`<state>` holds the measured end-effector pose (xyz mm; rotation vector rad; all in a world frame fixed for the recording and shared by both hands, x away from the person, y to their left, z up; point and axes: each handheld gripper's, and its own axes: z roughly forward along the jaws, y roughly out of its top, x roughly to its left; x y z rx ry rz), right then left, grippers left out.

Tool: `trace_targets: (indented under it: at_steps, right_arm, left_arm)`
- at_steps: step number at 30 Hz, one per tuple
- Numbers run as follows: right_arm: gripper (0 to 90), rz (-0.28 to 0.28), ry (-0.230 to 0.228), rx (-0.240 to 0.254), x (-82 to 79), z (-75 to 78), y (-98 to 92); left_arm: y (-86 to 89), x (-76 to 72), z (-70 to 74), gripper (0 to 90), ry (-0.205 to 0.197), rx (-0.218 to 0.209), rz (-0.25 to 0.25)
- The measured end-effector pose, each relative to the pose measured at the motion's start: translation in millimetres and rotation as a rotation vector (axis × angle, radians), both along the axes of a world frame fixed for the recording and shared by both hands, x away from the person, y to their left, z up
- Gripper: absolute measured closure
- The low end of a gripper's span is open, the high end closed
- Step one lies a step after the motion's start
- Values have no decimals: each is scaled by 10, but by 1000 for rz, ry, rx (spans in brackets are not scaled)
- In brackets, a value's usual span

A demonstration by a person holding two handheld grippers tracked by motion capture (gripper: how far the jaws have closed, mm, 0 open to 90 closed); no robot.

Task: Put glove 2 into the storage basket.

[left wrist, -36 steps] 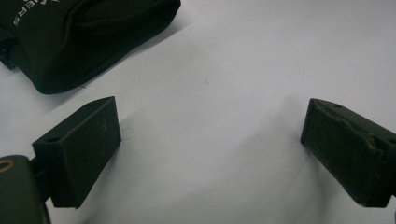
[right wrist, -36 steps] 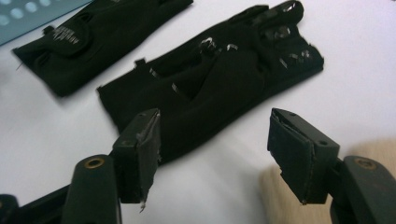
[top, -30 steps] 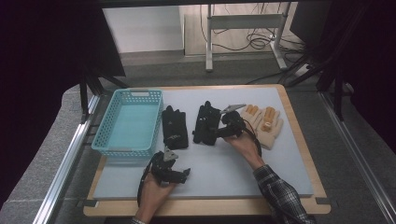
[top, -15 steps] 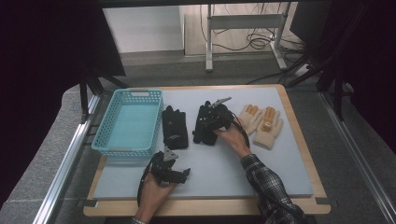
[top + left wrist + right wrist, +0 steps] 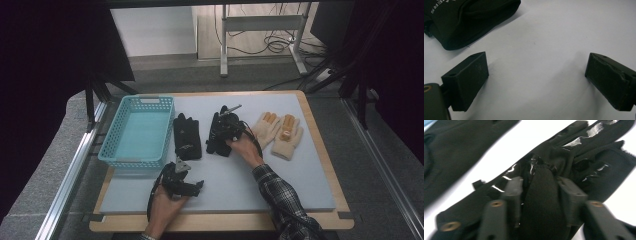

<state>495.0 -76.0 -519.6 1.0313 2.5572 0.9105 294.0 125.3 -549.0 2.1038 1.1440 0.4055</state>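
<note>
My right gripper [image 5: 540, 192] is down on the black glove [image 5: 219, 134] right of the basket [image 5: 136, 132], jaws pinched on a raised fold of its fabric. A second black glove [image 5: 187, 136] lies flat between that one and the basket. A tan pair [image 5: 278, 132] sits further right of the basket, just past my right hand [image 5: 243, 148]. My left gripper [image 5: 536, 82] rests low on the mat [image 5: 300, 175] in front of the basket, jaws wide apart over bare surface.

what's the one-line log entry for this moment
right gripper: shut on black glove | left gripper: open, over bare mat | basket: empty | tan gloves: untouched
</note>
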Motion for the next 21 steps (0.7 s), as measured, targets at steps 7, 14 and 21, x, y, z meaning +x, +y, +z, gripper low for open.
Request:
trace_targets:
  at_steps: [7,14,21]
  right_arm:
    - [783,24,-5,-6,-31,50,-29]
    - [784,60,-50,46,-173,269,-145]
    - [784,114,-82,112,-499,531,-225]
  left_arm:
    - [4,0,2,54,2,4,-3]
    - [5,0,2,54,1,7,-4]
    - [6,0,2,54,0,8,-5]
